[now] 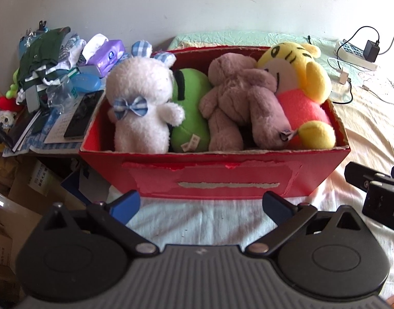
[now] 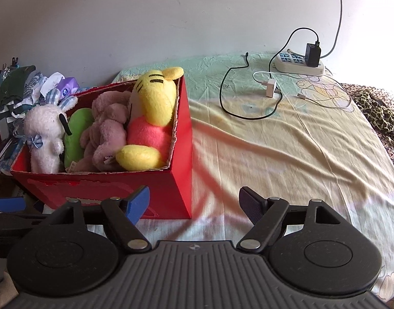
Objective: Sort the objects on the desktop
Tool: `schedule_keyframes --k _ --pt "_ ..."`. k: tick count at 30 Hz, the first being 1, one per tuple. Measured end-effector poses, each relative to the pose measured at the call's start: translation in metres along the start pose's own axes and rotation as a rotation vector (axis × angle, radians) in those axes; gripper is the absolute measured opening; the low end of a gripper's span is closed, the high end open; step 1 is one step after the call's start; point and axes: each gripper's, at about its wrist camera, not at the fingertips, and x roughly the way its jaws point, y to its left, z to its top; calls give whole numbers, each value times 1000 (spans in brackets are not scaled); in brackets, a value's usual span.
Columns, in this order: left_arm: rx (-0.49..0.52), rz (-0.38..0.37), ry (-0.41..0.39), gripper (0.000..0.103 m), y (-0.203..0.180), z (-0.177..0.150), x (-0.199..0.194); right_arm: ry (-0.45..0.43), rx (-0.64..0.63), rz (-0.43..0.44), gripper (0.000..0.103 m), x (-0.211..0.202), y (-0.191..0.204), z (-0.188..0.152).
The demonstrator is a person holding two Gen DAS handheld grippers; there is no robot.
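A red cardboard box (image 1: pixel 215 177) (image 2: pixel 181 159) stands on the bed and holds several plush toys: a white bunny (image 1: pixel 140 103) (image 2: pixel 45 134) with a blue bow, a green plush (image 1: pixel 190 113) (image 2: pixel 76 131), a brown bear (image 1: pixel 238 97) (image 2: pixel 106 128) and a yellow tiger (image 1: pixel 299 77) (image 2: pixel 150 118) in pink. My left gripper (image 1: pixel 200 207) hangs open in front of the box's near wall, nothing between its fingers. My right gripper (image 2: pixel 194 206) (image 1: pixel 371 188) is open beside the box's right corner, over the sheet, empty.
Clothes (image 1: pixel 42 54), a purple tissue pack (image 1: pixel 106 54) and books are piled left of the box. A white power strip (image 2: pixel 297 63) with a black charger, a white plug (image 2: pixel 271 87) and loose cables lie on the sheet far right. A leopard-print cloth (image 2: pixel 379 113) lies at the right edge.
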Motion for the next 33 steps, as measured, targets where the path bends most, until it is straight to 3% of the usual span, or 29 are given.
schedule_keyframes --k 12,23,33 --pt "-7 -30 -98 102 -4 36 -25 -62 39 -39 79 -12 -2 34" --pt "-15 -41 -84 102 -16 38 -16 -98 42 -124 83 -11 -8 49" --pt "-33 -40 -69 102 -15 37 -11 -75 15 -128 84 -6 -7 51"
